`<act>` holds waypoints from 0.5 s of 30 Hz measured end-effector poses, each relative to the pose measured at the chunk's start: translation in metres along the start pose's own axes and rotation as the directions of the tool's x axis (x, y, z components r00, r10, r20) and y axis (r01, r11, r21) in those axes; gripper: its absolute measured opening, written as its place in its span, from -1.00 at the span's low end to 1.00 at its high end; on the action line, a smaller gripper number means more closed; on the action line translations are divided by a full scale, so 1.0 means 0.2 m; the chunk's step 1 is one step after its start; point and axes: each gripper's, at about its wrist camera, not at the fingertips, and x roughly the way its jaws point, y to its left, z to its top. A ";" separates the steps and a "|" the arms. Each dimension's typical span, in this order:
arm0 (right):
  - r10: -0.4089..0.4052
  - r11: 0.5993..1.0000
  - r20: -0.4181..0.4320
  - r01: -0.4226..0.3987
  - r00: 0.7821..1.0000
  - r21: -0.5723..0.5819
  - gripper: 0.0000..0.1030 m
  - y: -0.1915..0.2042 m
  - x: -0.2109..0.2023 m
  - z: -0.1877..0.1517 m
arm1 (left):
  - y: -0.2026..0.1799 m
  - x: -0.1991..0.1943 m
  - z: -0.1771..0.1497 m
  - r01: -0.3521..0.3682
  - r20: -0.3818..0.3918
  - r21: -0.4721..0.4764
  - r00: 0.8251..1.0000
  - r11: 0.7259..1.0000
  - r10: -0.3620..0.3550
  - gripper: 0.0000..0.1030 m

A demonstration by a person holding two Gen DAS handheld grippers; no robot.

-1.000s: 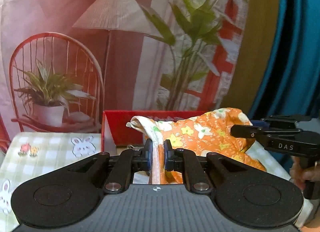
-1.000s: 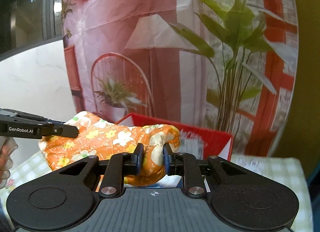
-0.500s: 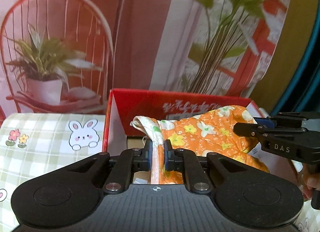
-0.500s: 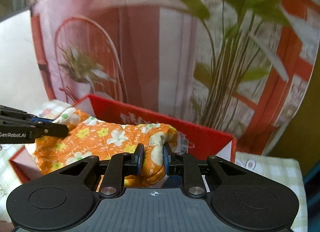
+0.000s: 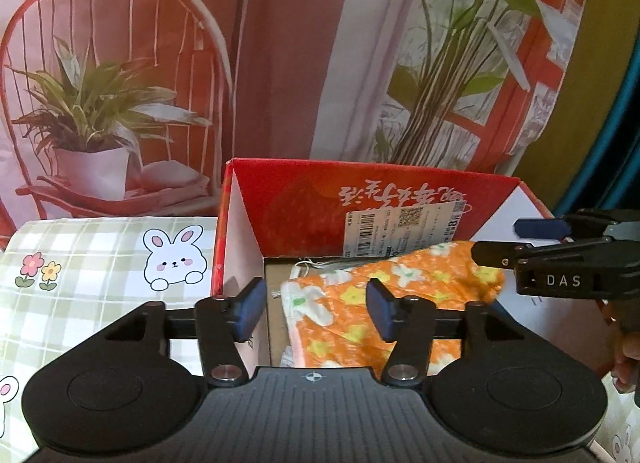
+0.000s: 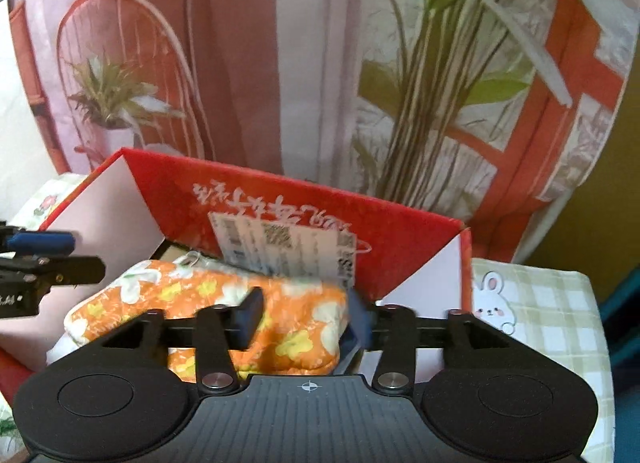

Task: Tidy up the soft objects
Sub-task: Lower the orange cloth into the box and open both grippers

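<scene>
An orange floral cloth (image 5: 384,295) lies inside the open red box (image 5: 304,199). It also shows in the right wrist view (image 6: 200,303), inside the box (image 6: 400,239). My left gripper (image 5: 316,309) is open over the cloth's left end, holding nothing. My right gripper (image 6: 306,317) is open over the cloth's right end, holding nothing. The right gripper also shows at the right edge of the left wrist view (image 5: 520,241). The left gripper shows at the left edge of the right wrist view (image 6: 80,253).
The box stands on a green checked cloth with rabbit drawings (image 5: 120,263). A printed backdrop with a chair and plants (image 5: 280,63) hangs close behind the box. A white shipping label (image 6: 288,247) is stuck on the box's back wall.
Both grippers lowered the cloth into the red box and opened, letting it go. The cloth now rests in the box.
</scene>
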 end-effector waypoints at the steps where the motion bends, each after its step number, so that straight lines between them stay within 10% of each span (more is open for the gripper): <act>1: -0.008 1.000 0.010 0.007 1.000 0.005 0.28 -0.01 -0.01 0.00 | -0.01 -0.01 0.00 0.000 0.003 0.005 1.000 1.000 0.000 0.27; 10: -0.011 0.999 0.082 0.014 0.997 -0.029 0.94 0.00 -0.18 -0.03 | -0.08 -0.22 -0.02 -0.004 0.065 0.063 0.998 0.998 0.000 0.93; 15: 0.047 0.999 0.118 -0.050 0.992 0.017 0.99 -0.02 -0.31 -0.08 | -0.12 -0.34 -0.05 -0.016 0.083 0.070 0.996 0.997 0.011 0.96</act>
